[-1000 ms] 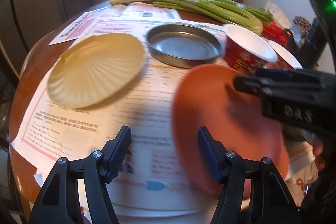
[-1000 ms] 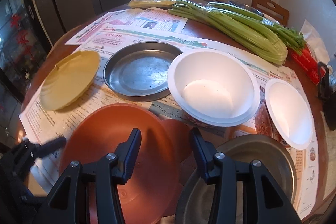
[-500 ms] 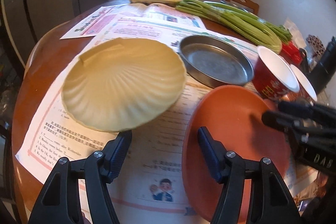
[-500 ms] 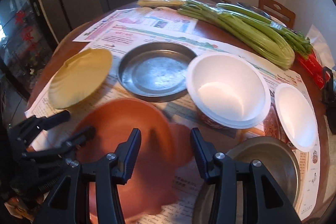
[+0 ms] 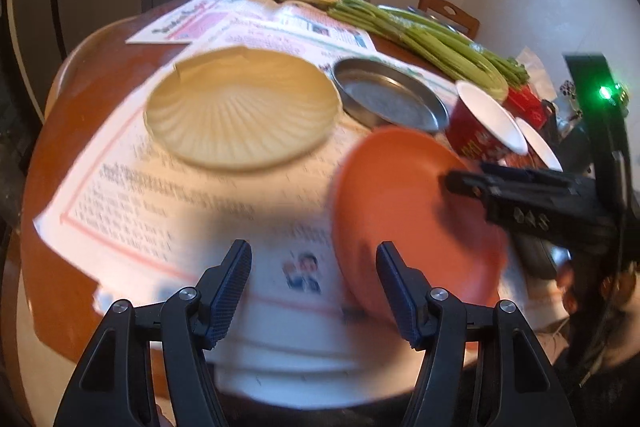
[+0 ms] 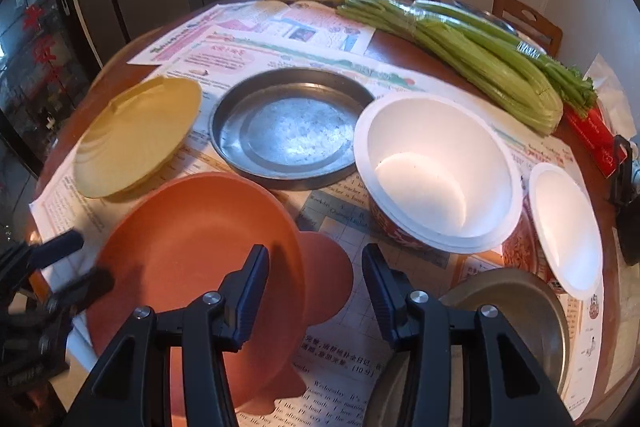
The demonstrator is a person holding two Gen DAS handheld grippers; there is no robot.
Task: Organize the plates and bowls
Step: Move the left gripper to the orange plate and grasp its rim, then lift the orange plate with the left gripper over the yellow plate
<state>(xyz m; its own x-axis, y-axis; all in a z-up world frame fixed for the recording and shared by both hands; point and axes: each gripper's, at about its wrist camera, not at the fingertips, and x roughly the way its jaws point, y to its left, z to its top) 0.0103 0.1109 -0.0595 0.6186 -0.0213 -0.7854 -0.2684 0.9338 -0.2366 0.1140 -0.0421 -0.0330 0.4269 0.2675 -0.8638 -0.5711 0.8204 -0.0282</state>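
Orange plate (image 6: 192, 259) hangs pinched in the right gripper (image 6: 314, 291), apparently mid-carry, while the empty, open left gripper (image 5: 314, 291) likely needs a stacking spot.

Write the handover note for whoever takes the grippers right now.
Left gripper: open, empty, above the paper near the yellow plate.
Right gripper: shut on the orange plate at its rim, plate tilted.
Metal pan, big white bowl, small white bowl, metal bowl: each apart on the table.
Done: nothing stacked yet.
Left: stack the plates, nest the bowls.
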